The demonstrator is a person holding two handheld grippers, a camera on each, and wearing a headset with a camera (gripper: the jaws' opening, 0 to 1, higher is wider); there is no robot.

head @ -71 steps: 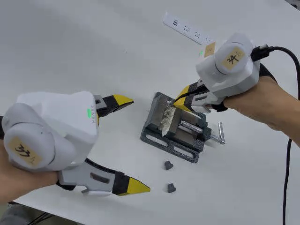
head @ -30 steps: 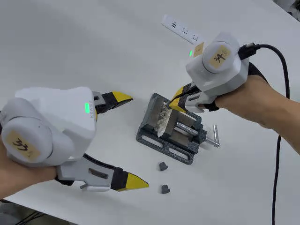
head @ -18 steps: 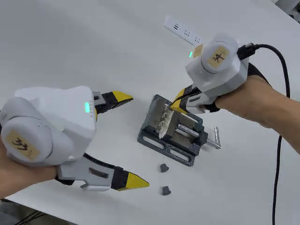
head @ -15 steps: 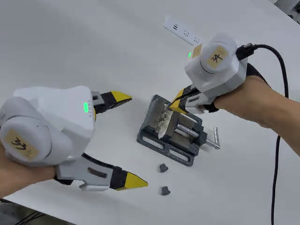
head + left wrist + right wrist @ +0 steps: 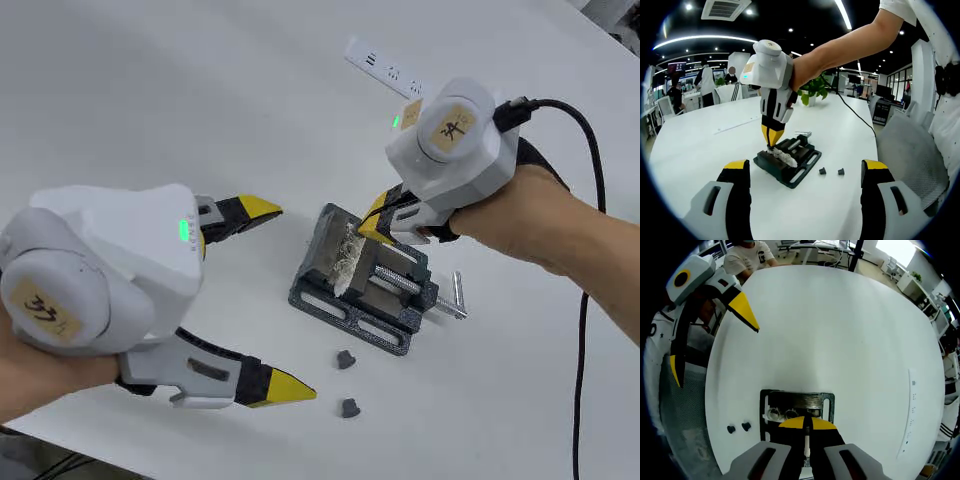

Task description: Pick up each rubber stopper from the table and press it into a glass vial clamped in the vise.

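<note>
Rubber stoppers (image 5: 345, 359), two small dark ones, lie loose on the white table (image 5: 150, 90), well apart from both my tools. My right gripper (image 5: 378, 220) has its jaws closed, yellow tips pressed together. In its own view I see nothing between the tips, so I cannot tell whether it carries a stopper. It points steeply down, tips hovering right at the top of the glass vials (image 5: 345, 255). I cannot tell whether it touches them. The vials stand clamped in the dark metal vise (image 5: 365, 300) directly under that gripper. In the right gripper view at least two round glass mouths show side by side just ahead of the closed tips. The vise's screw and its silver handle (image 5: 458, 292) stick out on the side nearest the hand that holds the right gripper. The two stoppers sit close to each other on the table beyond the vise base. In the right gripper view that puts them off to the left of the tips.

My left gripper (image 5: 278, 300) is wide open and holds nothing. It hangs above the table, well short of the vise. In the left gripper view the vise, the vials and both stoppers all lie ahead, framed between its spread jaws. The stoppers sit to the right of the vise there. Past the right gripper a white power strip (image 5: 395, 68) lies flat on the table. A black cable (image 5: 583, 300) trails back from the right gripper's body along the person's forearm.
</note>
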